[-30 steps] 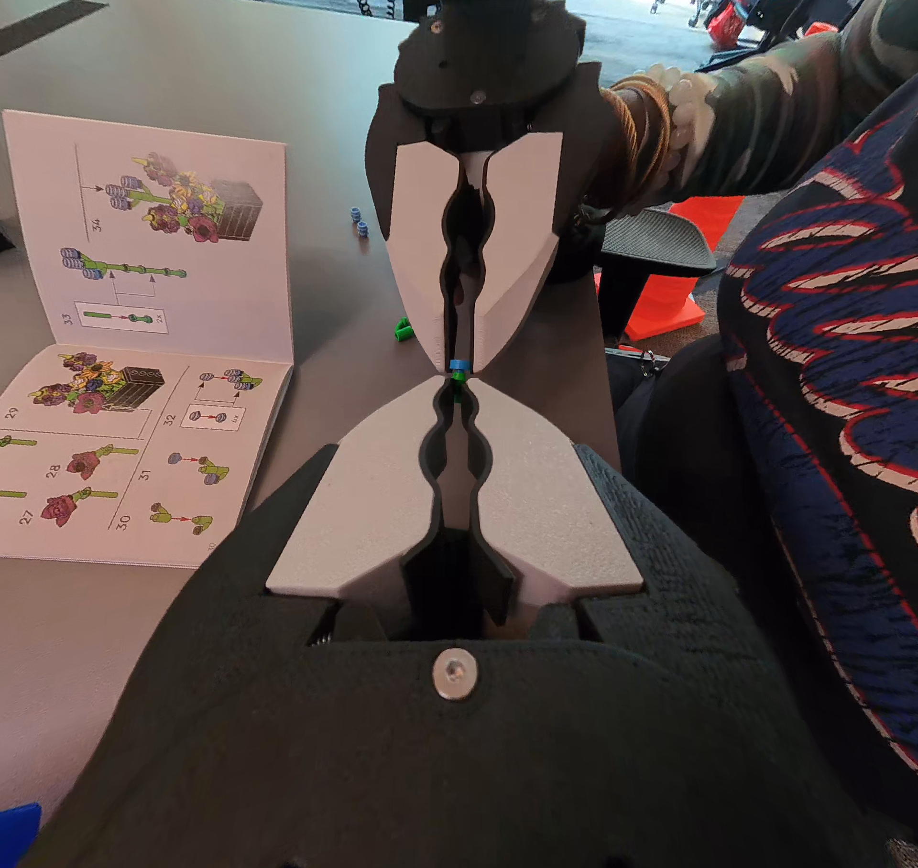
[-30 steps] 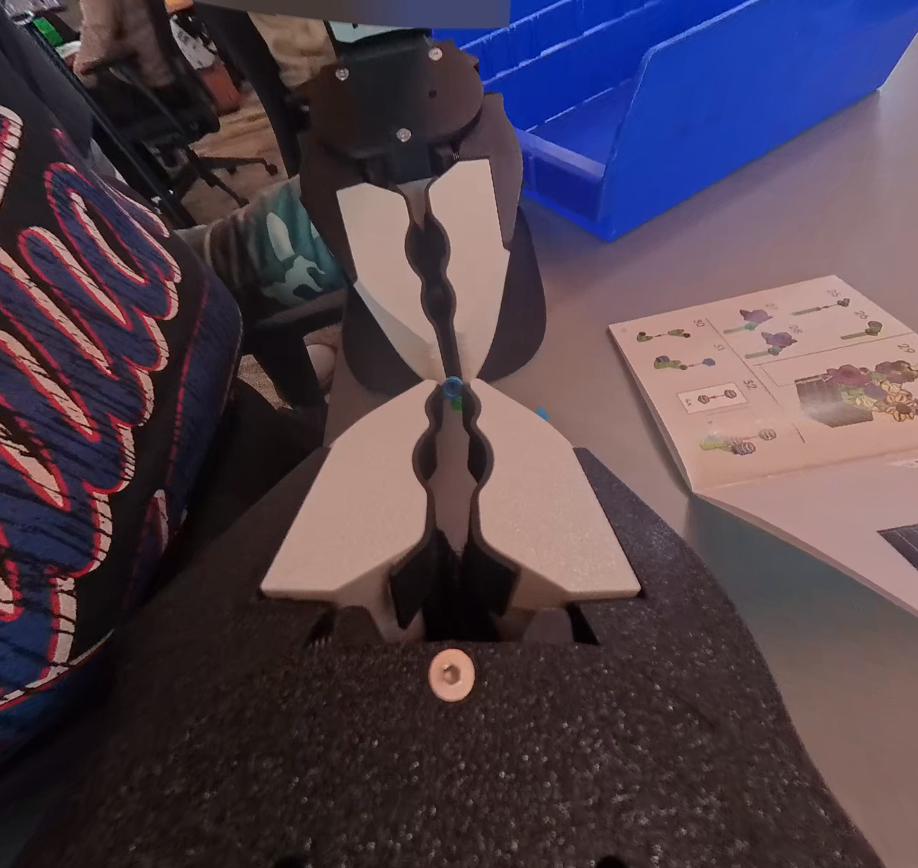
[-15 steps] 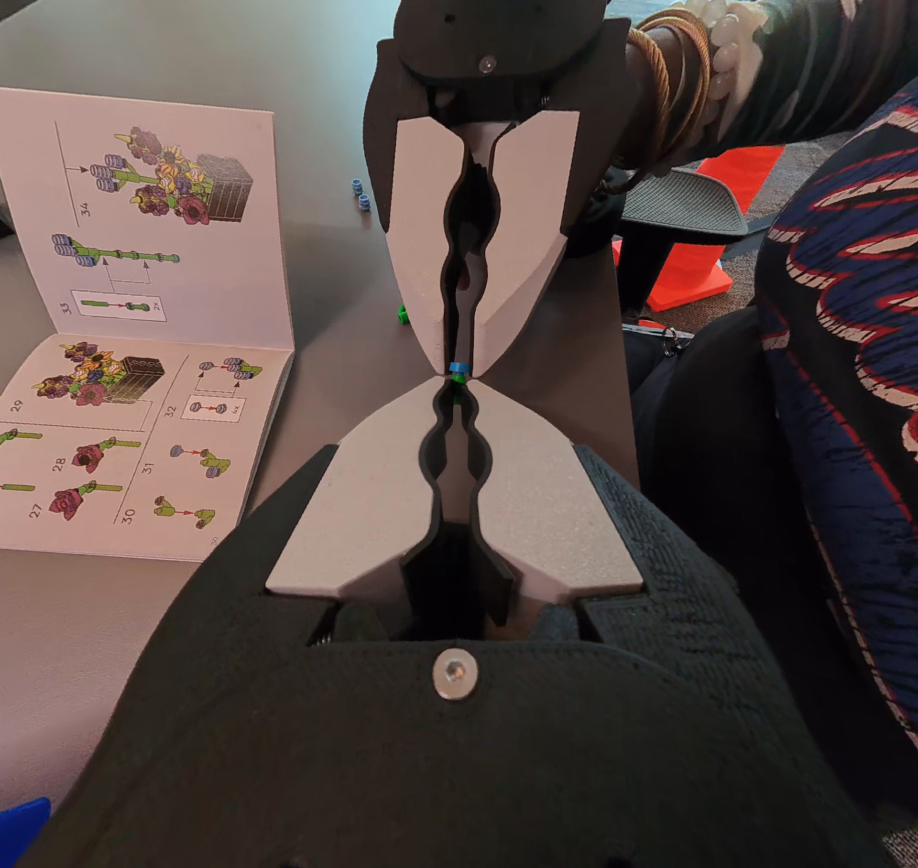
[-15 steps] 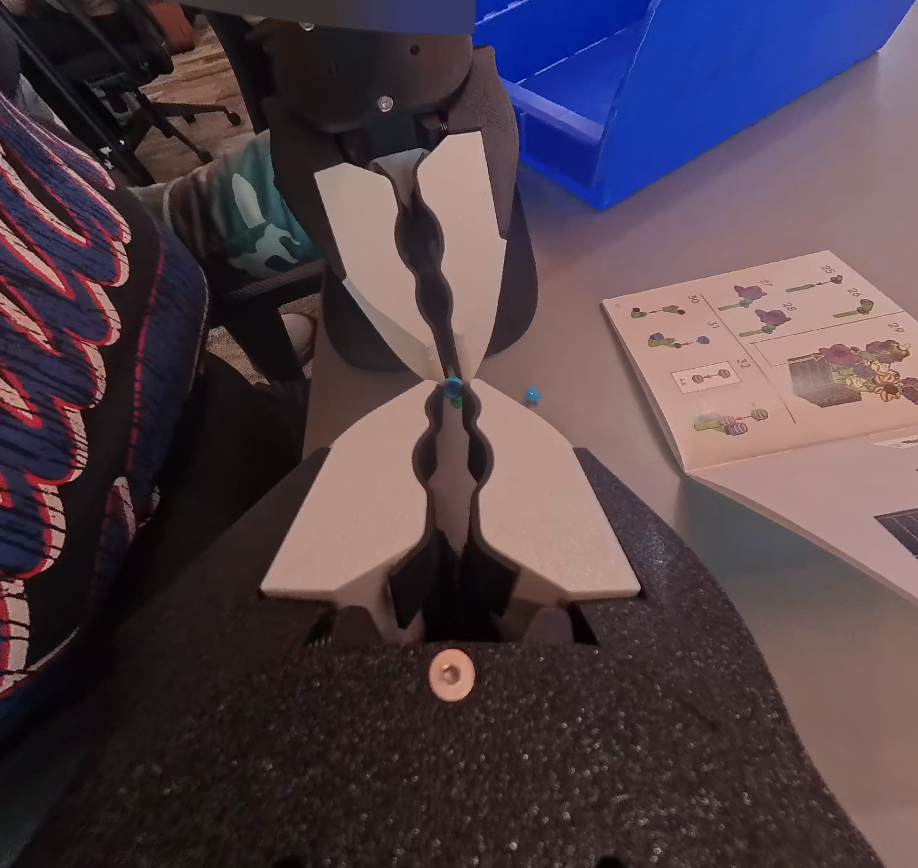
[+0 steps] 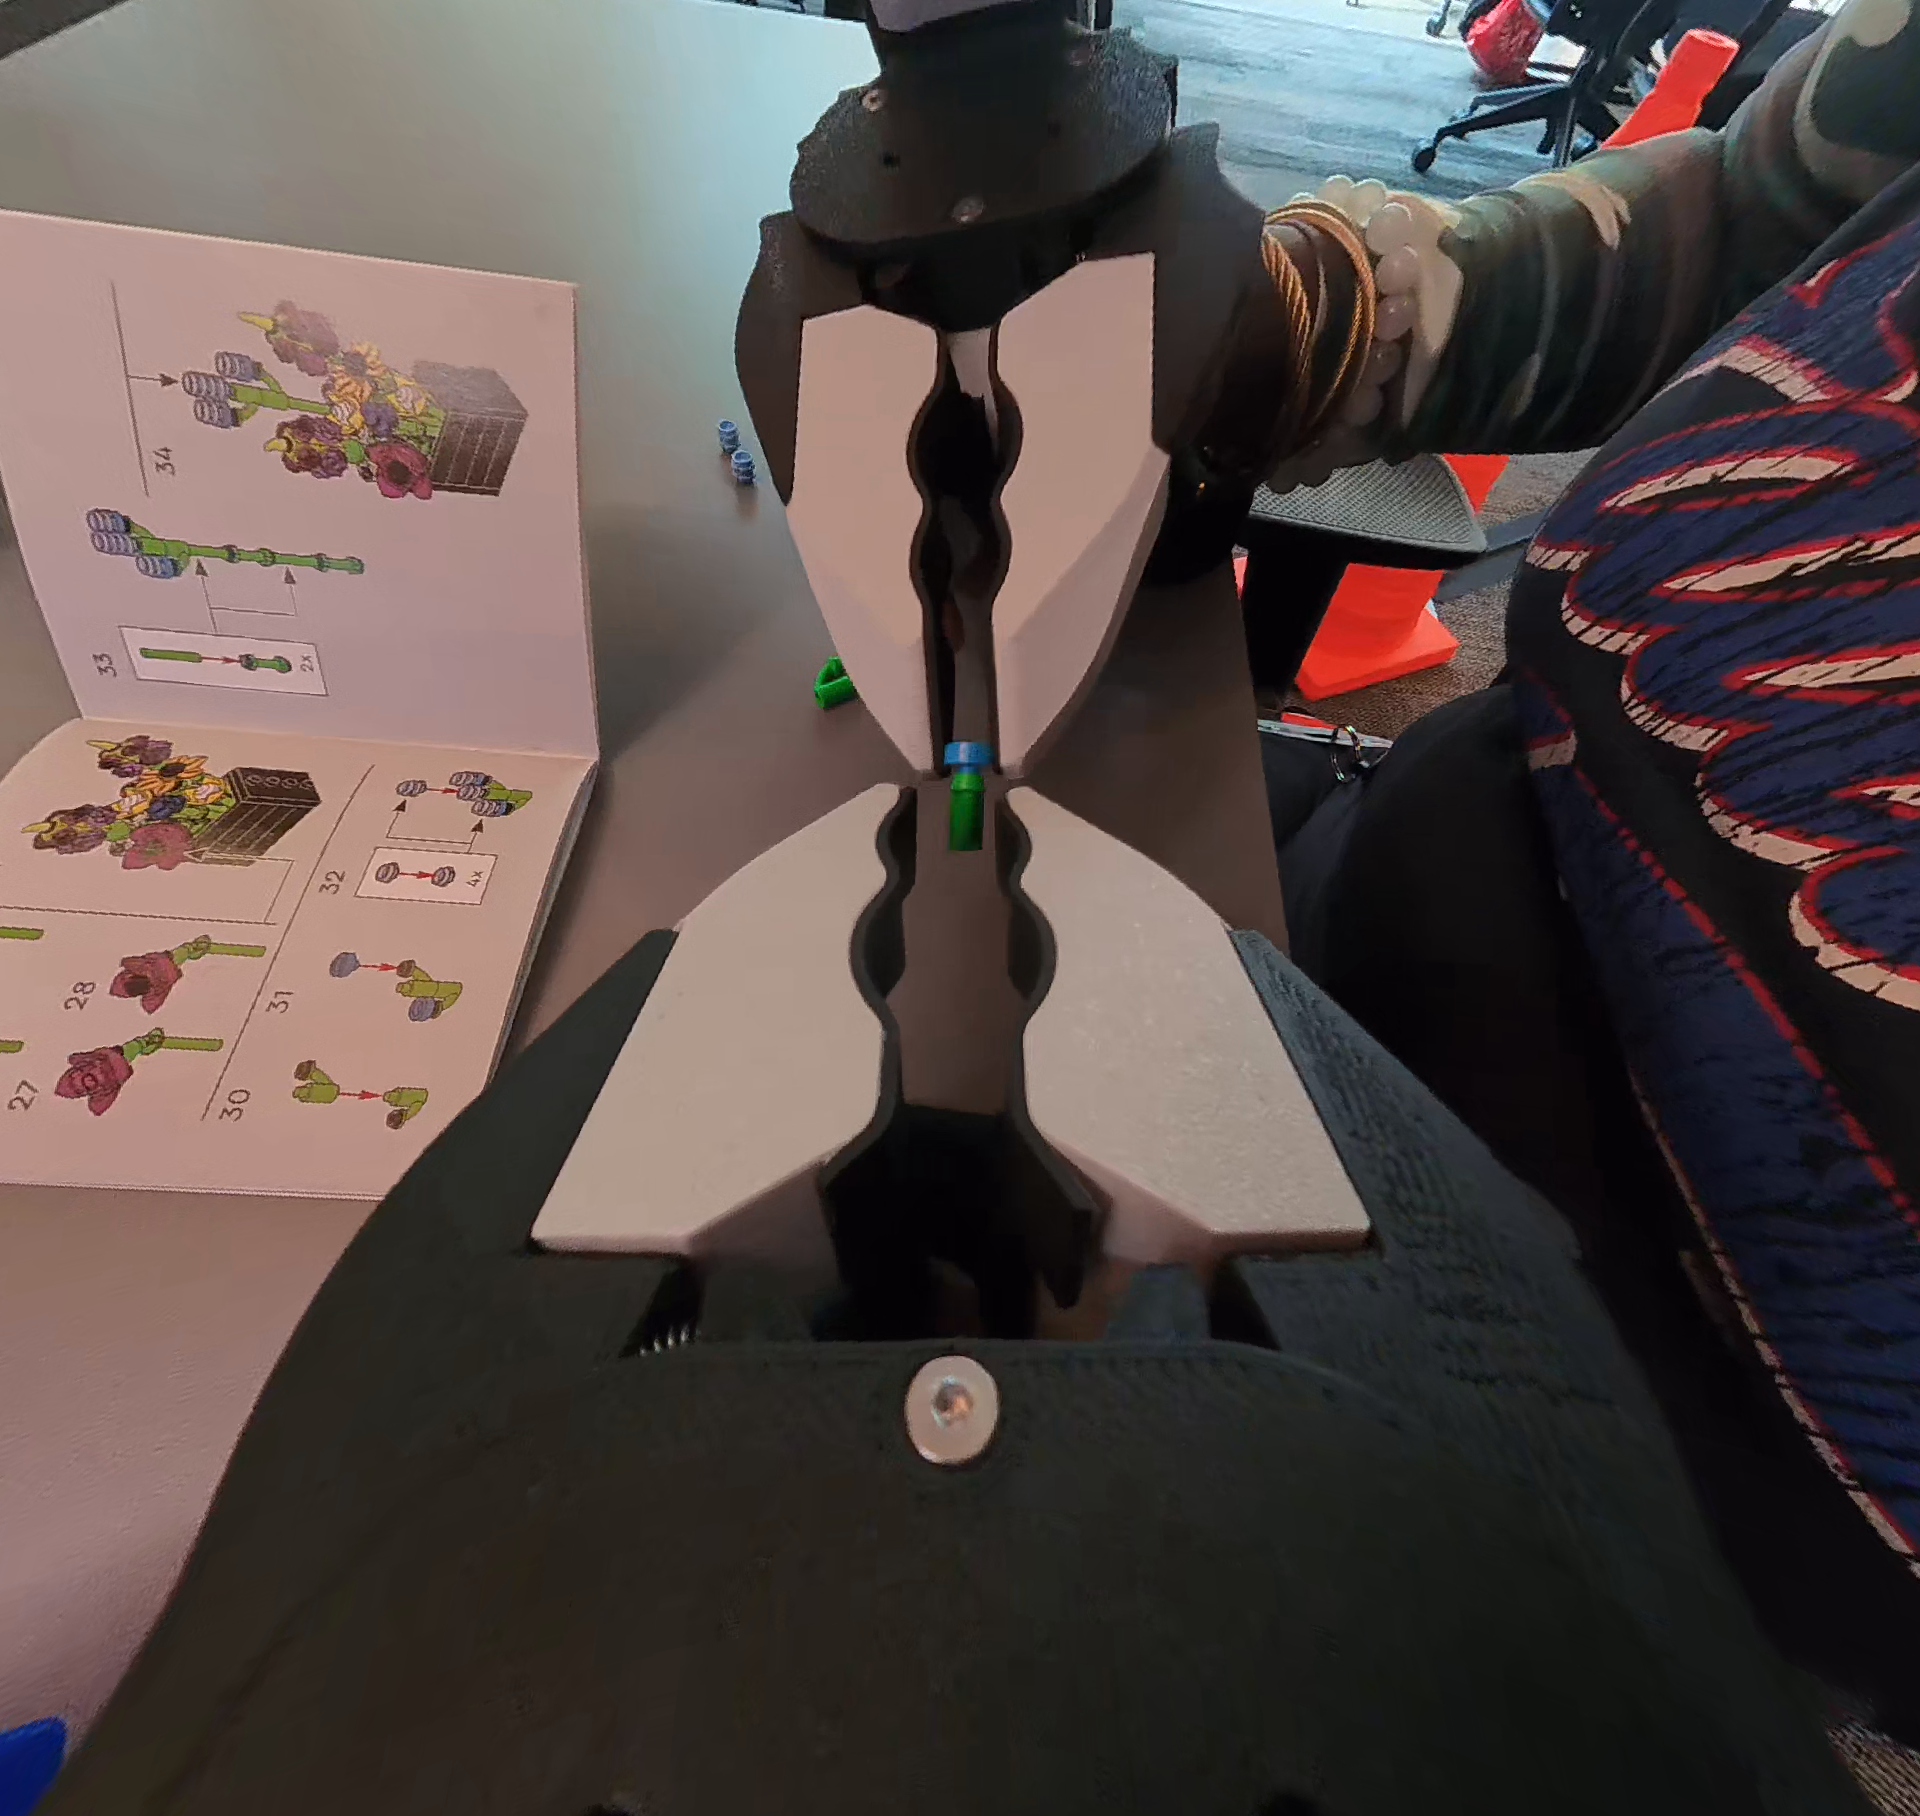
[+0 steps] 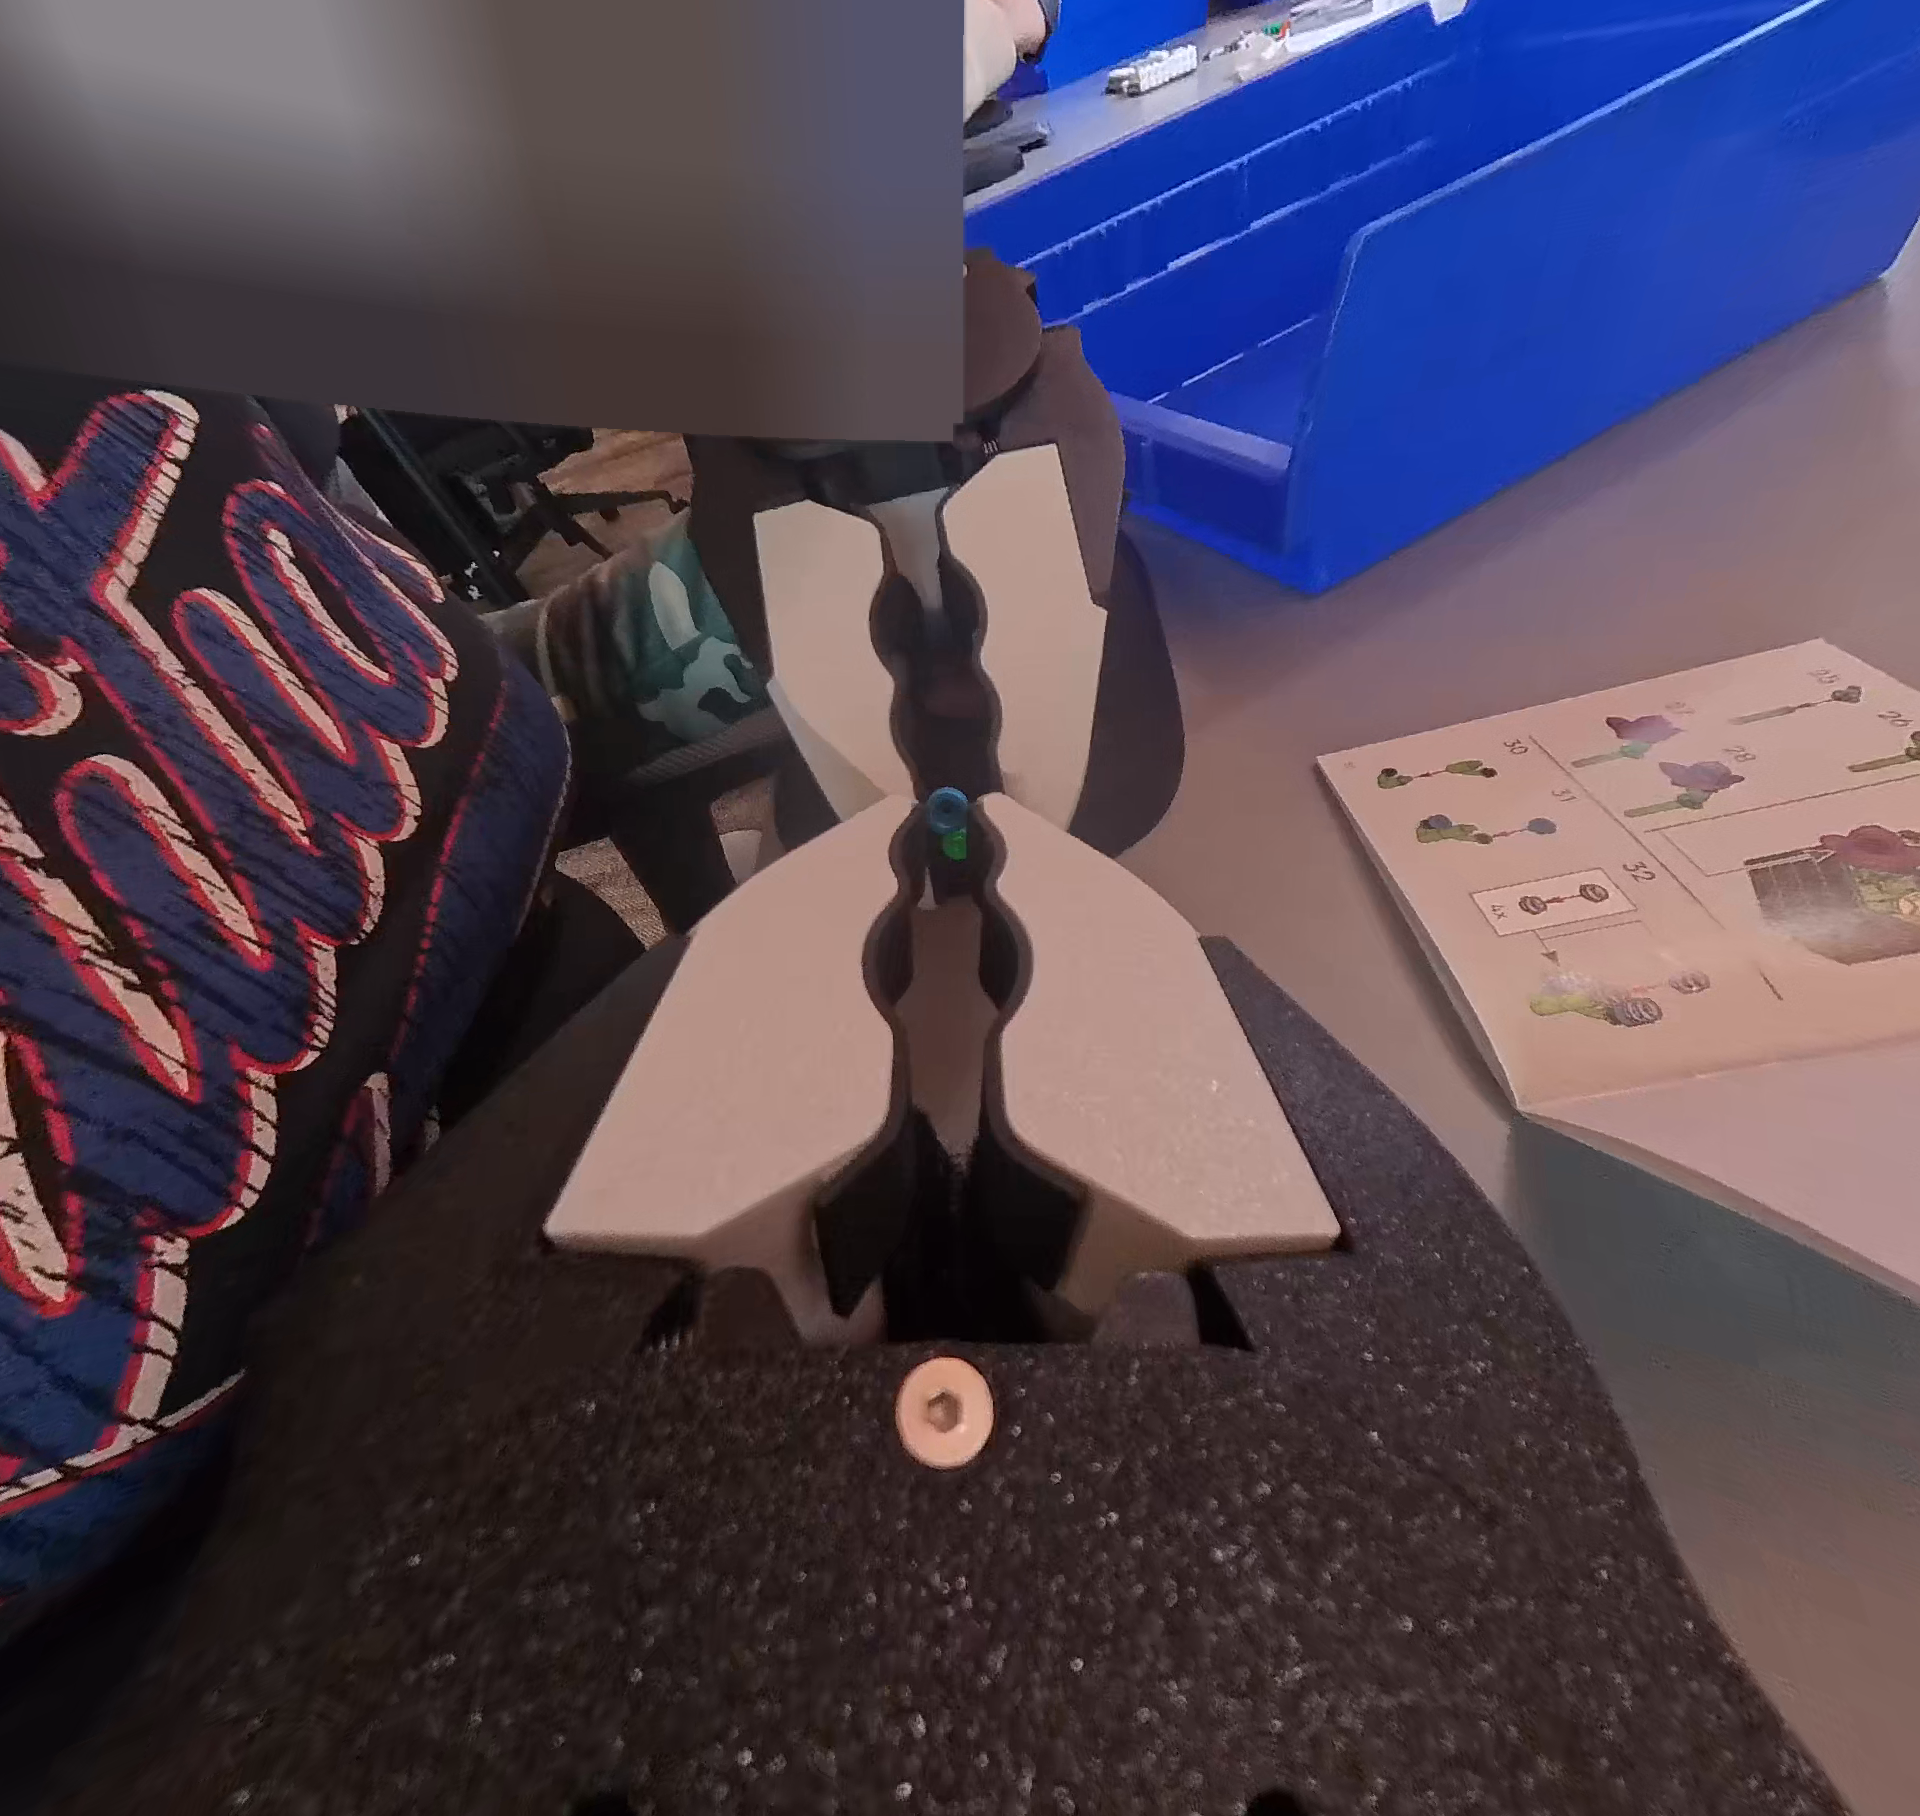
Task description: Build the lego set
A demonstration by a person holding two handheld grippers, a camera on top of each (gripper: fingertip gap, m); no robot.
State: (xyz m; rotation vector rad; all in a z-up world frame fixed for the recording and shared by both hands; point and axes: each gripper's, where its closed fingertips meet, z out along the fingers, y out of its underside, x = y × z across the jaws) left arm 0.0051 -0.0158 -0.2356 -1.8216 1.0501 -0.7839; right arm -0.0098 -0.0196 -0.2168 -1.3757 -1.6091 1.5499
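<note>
At frame center, your left gripper has let go of the green stem; your right gripper clenches the blue stud. Both seem tiny, stiff and slippery; grip the sides.

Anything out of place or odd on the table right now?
Only loose bits: a green piece and two small blue pieces lie scattered on the table beyond the open booklet. Nothing looks damaged or spilled.
</note>
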